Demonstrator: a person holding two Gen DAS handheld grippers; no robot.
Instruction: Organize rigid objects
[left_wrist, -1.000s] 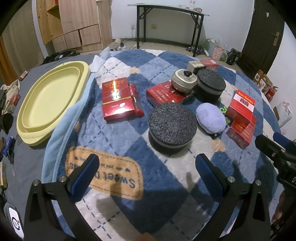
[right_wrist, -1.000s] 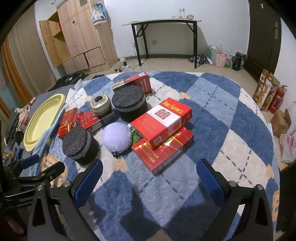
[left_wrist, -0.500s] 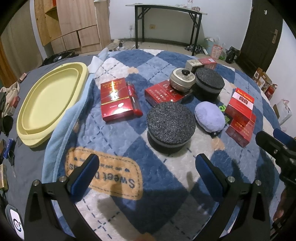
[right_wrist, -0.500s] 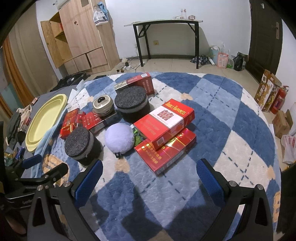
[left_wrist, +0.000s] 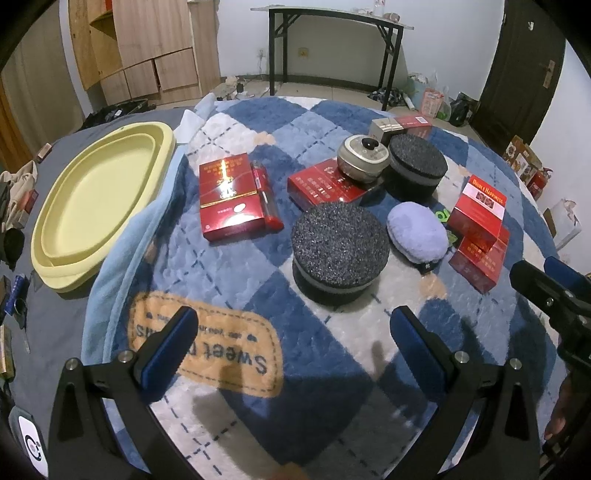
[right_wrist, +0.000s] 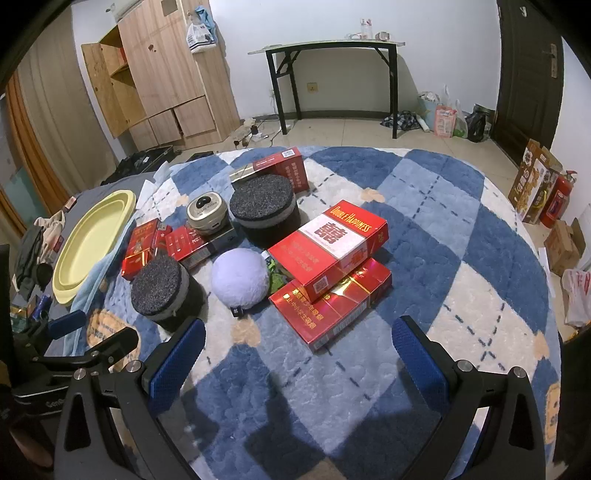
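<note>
Both tools (left_wrist: 291, 332) (right_wrist: 295, 345) agape, seemingly above blanket (right_wrist: 424, 229).

- The left wrist view looks forward and down between its own tongs (left_wrist: 291, 339) over the blue checked blanket (left_wrist: 236, 258), facing the far wall, close to the near black foam puck (left_wrist: 340, 247).
- The right wrist view sits further right, looking the same way past its tongs (right_wrist: 299, 350), nearest the stacked red boxes (right_wrist: 328, 251).
- Both share the puck (right_wrist: 159, 284), the lilac puff (left_wrist: 417, 230) (right_wrist: 240, 277) and the yellow tray (left_wrist: 96, 199) (right_wrist: 92, 240).
- Each view catches the other tongs at its edge.
</note>
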